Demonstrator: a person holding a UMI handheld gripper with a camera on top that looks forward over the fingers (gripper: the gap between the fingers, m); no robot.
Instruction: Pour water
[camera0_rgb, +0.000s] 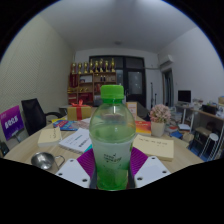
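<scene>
Clearly the gripper is clamped on the clear plastic bottle with a green cap — both purple pads press its lower body, and it stands upright between the fingers. Filled with greenish liquid, it likely feels fairly heavy, smooth and a little squashy — a hold low on the body seems sound. Beyond lies a pale table strewn with papers, a small metal bowl, and shelves against a white-walled room.

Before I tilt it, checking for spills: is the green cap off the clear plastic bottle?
No, the green cap sits on the clear plastic bottle, which the fingers grip.
</scene>
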